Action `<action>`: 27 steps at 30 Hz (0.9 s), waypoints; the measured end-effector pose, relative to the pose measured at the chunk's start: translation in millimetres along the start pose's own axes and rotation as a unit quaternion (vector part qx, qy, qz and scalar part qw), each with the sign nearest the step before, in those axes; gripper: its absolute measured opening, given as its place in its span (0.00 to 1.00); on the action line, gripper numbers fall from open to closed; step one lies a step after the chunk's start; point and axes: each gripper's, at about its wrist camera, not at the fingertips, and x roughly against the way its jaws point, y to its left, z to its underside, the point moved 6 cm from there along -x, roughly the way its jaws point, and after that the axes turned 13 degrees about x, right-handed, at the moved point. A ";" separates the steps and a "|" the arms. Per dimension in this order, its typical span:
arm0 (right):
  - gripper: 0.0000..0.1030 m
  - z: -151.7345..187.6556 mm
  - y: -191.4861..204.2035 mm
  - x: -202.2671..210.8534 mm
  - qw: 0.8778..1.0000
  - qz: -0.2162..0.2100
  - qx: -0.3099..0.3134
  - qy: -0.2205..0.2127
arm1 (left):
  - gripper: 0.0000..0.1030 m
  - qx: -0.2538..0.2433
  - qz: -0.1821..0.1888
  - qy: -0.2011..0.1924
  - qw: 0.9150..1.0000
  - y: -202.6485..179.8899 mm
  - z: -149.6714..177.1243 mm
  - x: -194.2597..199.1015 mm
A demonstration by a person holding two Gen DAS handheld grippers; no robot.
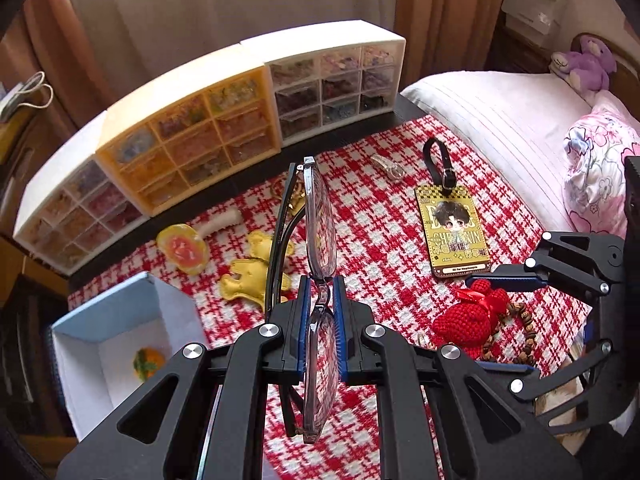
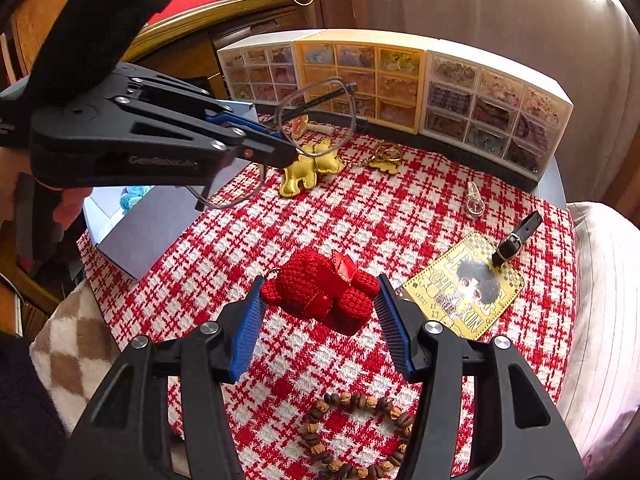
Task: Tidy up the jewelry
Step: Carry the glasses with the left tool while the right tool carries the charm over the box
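My left gripper (image 1: pixel 320 292) is shut on a pair of clear-lens glasses (image 1: pixel 318 220) at the bridge and holds them above the red checked cloth; it shows in the right wrist view (image 2: pixel 290 152) with the glasses (image 2: pixel 316 116). My right gripper (image 2: pixel 320 292) is open, its blue pads (image 2: pixel 248 320) on either side of a red crocheted bear charm (image 2: pixel 324 292) lying on the cloth. The bear (image 1: pixel 468 320) and the right gripper (image 1: pixel 508 320) show in the left wrist view. A wooden bead bracelet (image 2: pixel 356 436) lies just below the right gripper.
An open light-blue box (image 1: pixel 120 320) stands at the left, an orange item inside. Drawer organisers (image 1: pixel 192 136) line the back. On the cloth lie a gold bear charm (image 1: pixel 256 268), a yellow card tag (image 1: pixel 452 228), a clear hair clip (image 1: pixel 388 168) and a round fruit charm (image 1: pixel 182 248). A bed (image 1: pixel 500 120) is on the right.
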 end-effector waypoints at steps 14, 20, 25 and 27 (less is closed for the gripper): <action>0.52 -26.6 1.0 4.2 1.000 0.007 0.004 -0.010 | 0.11 0.017 -0.021 -0.023 0.999 26.0 5.7 46.0; 0.51 -40.5 5.4 3.4 1.000 -0.006 -0.006 -0.023 | 0.11 0.030 -0.042 -0.035 0.998 43.3 14.0 65.3; 0.52 -55.4 11.9 2.6 1.000 -0.014 -0.002 -0.028 | 0.11 0.040 -0.052 -0.043 0.997 56.5 21.3 80.9; 0.51 -62.6 15.2 1.9 0.999 -0.015 0.003 -0.029 | 0.11 0.045 -0.056 -0.045 0.996 62.2 23.8 87.0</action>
